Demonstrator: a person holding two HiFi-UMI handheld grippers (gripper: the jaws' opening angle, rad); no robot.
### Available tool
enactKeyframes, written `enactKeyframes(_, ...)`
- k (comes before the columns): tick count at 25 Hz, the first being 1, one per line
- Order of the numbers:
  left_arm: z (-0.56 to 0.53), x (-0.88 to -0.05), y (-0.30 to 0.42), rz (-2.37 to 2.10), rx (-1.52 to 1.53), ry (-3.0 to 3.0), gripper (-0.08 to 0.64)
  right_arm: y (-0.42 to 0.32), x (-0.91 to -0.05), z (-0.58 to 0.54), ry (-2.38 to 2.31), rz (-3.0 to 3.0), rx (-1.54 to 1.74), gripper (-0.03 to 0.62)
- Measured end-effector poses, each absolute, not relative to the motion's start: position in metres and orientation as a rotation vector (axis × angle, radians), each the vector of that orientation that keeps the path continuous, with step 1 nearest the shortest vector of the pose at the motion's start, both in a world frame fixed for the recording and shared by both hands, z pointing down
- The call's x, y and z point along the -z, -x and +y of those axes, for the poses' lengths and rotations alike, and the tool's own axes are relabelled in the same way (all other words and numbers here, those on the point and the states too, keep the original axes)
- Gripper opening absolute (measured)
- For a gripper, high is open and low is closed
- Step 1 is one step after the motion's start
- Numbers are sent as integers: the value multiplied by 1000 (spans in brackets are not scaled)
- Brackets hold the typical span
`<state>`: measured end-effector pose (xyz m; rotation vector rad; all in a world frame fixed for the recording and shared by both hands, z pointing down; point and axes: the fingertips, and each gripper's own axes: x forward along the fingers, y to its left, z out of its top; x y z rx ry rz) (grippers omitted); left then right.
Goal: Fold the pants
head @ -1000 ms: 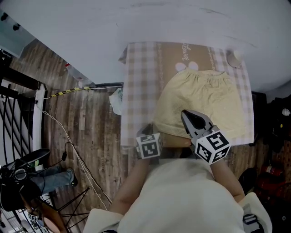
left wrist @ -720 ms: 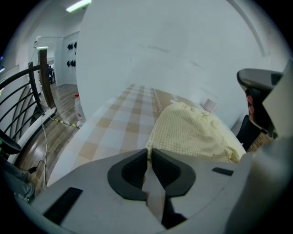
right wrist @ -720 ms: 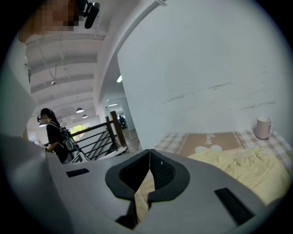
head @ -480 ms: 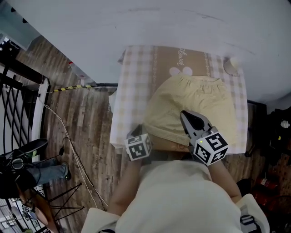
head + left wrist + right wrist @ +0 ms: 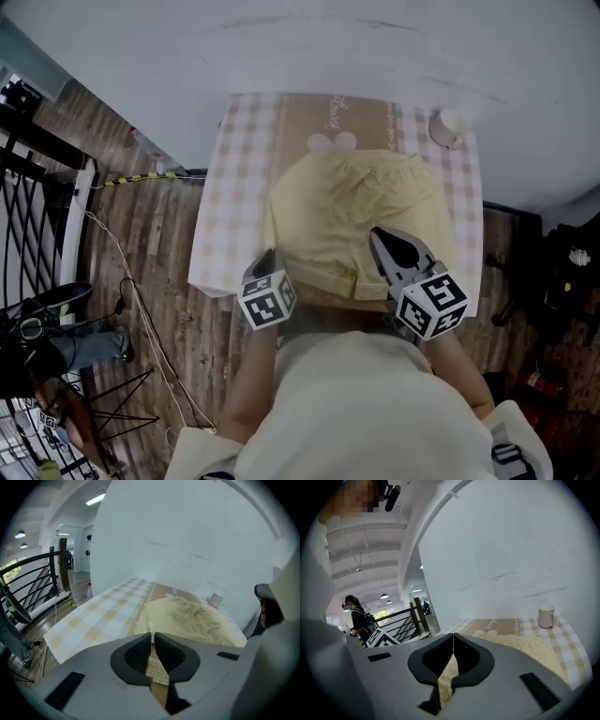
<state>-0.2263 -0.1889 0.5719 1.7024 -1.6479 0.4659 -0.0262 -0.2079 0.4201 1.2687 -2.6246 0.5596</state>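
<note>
Pale yellow pants (image 5: 361, 211) lie flat on the checked tablecloth (image 5: 234, 187), waistband at the far side and leg hems at the near edge. My left gripper (image 5: 267, 261) sits at the near left hem corner. In the left gripper view its jaws (image 5: 153, 637) are closed to a thin slit with yellow cloth (image 5: 197, 620) pinched in it. My right gripper (image 5: 377, 236) lies over the near right part of the pants. The right gripper view shows its tips (image 5: 453, 637) meeting on a strip of the same cloth (image 5: 525, 644).
A white mug (image 5: 448, 127) stands at the far right of the table near the wall; it also shows as the mug (image 5: 546, 616) beyond the pants. A black railing (image 5: 37, 187) and floor cables (image 5: 122, 272) lie to the left. A person (image 5: 356, 616) stands in the distance.
The head camera has swung, so the table now sits further left in view. Against the table, my right gripper has shifted rightward along the near hem; the left one stays at the left corner.
</note>
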Motion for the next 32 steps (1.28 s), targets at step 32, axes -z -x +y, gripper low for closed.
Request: enactKeyframes(32, -179, -502, -62, -1580, -421, -1999, 26, -202, -428, -134, -1312, -2620, -629, 0)
